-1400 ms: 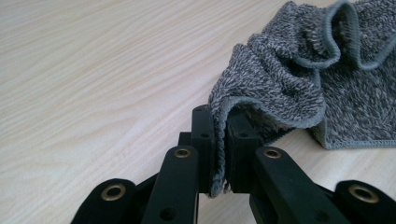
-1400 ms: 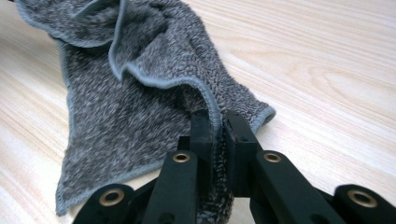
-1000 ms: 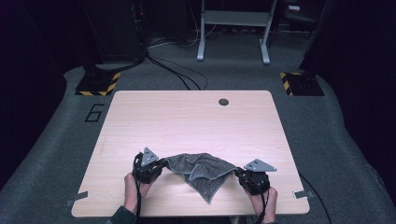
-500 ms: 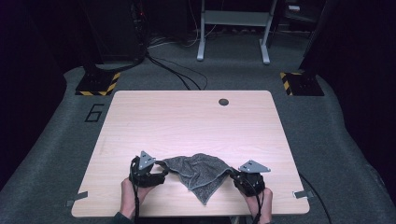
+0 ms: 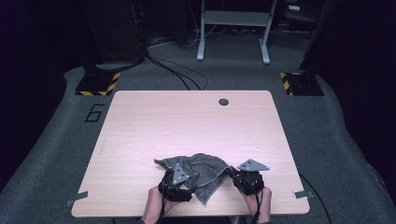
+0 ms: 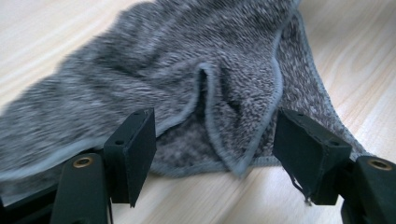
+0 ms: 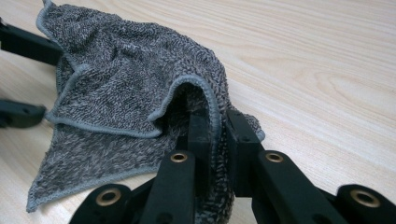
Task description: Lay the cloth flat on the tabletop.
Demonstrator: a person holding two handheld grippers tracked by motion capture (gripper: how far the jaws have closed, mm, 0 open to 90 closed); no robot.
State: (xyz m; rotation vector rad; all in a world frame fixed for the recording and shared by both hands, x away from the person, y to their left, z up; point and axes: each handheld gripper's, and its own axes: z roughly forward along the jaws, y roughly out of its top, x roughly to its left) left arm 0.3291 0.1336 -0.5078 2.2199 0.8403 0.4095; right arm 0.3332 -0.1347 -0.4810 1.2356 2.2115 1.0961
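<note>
So the grey towel (image 5: 200,175) is lying crumpled near the front edge of the wooden worktop (image 5: 187,126), between the two hands. The left gripper (image 6: 215,144) is sitting right at the towel's left side with its jaws spread – they've just been opening, and in the left gripper view a folded hem of the cloth is lying in the gap between them, with neither pad pressing on it. The right gripper (image 7: 215,140) is doing the opposite: its jaws are pressed together and pinching a doubled-over edge of the towel, which is arching up over the jaw tips in the right gripper view. From the high view, the left hand (image 5: 156,207) and the right hand (image 5: 259,205) are both coming in from the near edge, and the towel is bunching up between the grippers – one corner is pointing back toward the person.
</note>
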